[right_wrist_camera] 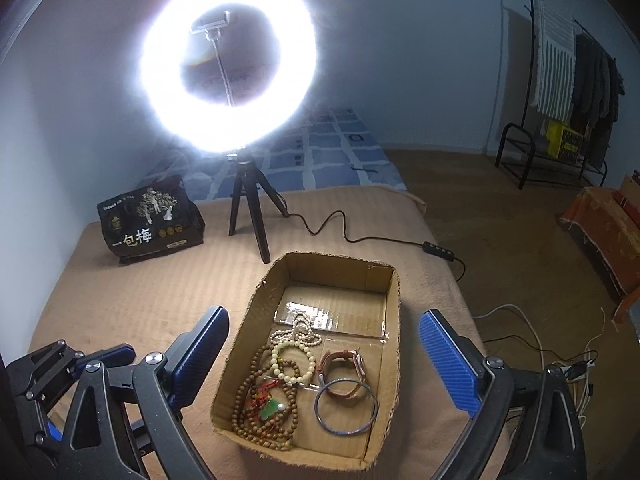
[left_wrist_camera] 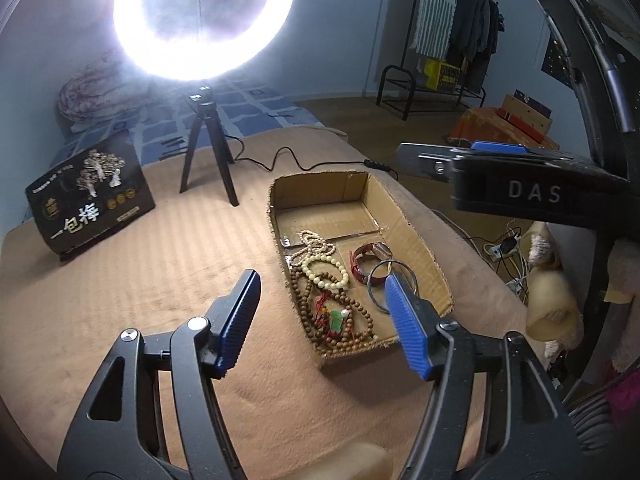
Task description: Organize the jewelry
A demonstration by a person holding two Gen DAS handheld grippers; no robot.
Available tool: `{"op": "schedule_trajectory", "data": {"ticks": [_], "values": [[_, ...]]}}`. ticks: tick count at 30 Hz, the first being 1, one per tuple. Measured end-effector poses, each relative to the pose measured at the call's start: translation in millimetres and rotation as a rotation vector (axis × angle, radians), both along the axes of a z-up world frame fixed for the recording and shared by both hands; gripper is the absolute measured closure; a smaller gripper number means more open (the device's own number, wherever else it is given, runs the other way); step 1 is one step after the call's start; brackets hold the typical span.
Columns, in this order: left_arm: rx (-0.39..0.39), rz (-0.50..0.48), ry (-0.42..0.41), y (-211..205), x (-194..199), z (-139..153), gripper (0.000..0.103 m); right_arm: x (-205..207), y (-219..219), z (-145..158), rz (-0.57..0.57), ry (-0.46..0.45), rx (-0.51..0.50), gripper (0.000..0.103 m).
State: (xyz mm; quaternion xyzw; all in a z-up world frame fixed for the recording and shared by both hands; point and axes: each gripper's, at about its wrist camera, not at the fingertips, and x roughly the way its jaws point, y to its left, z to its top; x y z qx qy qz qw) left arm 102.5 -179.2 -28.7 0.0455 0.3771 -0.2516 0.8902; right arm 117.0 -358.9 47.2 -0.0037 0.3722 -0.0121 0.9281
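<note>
A shallow cardboard box (left_wrist_camera: 408, 216) (right_wrist_camera: 394, 292) sits on a tan blanket. In it lie brown wooden bead strands with a red and green charm (left_wrist_camera: 340, 320) (right_wrist_camera: 266, 404), a cream bead bracelet (left_wrist_camera: 326, 270) (right_wrist_camera: 294, 362), a small pale bead necklace (left_wrist_camera: 312, 240) (right_wrist_camera: 298, 330), a red-strap watch (left_wrist_camera: 368, 258) (right_wrist_camera: 344, 372) and a metal bangle (left_wrist_camera: 378, 286) (right_wrist_camera: 346, 406). My left gripper (left_wrist_camera: 320, 296) is open and empty above the box's near end. My right gripper (right_wrist_camera: 324, 334) is open and empty over the box; it also shows in the left wrist view (left_wrist_camera: 500, 172).
A ring light (left_wrist_camera: 204, 16) (right_wrist_camera: 228, 68) on a black tripod (left_wrist_camera: 208, 156) (right_wrist_camera: 250, 212) stands behind the box, its cable (left_wrist_camera: 288, 160) (right_wrist_camera: 360, 236) trailing right. A black printed bag (left_wrist_camera: 90, 196) (right_wrist_camera: 150, 218) stands at the back left. The blanket's edge drops off at the right, with cables on the floor.
</note>
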Motion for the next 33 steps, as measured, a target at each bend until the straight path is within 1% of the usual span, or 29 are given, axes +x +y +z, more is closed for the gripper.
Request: {"op": "schedule_trajectory", "data": {"ticks": [4,6,7,9,11,13,15,17,18,19,28,33], "values": [[0.006,0.014,-0.021,13,-17,6,0.035,-17,9,9,0.001,-0.033,-0.026,0.003],[0.014,0.016,-0.039,17,-24,9,0.028,-27,13,13,-0.002,-0.057,-0.044,0.001],[0.017,0.016,-0.050,19,-28,11,0.026,-30,15,14,-0.005,-0.067,-0.050,0.000],[0.023,0.021,-0.084,23,-36,17,0.025,-38,18,17,-0.014,-0.088,-0.061,0.000],[0.029,0.028,-0.108,27,-42,23,0.023,-46,21,19,-0.026,-0.105,-0.061,0.000],[0.027,0.027,-0.120,30,-45,28,0.017,-52,22,20,-0.032,-0.115,-0.054,0.000],[0.023,0.035,-0.133,35,-50,32,0.015,-58,24,22,-0.033,-0.125,-0.044,0.000],[0.023,0.042,-0.146,39,-54,36,0.010,-63,27,26,-0.026,-0.138,-0.048,0.000],[0.025,0.046,-0.150,39,-56,37,0.003,-66,28,27,-0.025,-0.145,-0.052,0.000],[0.026,0.053,-0.156,40,-58,37,0.001,-68,30,28,-0.022,-0.152,-0.056,0.000],[0.066,0.074,-0.156,39,-67,34,0.001,-79,28,30,-0.032,-0.170,-0.071,0.000],[0.070,0.075,-0.157,39,-69,33,0.001,-79,26,28,-0.038,-0.167,-0.080,0.000]]}}
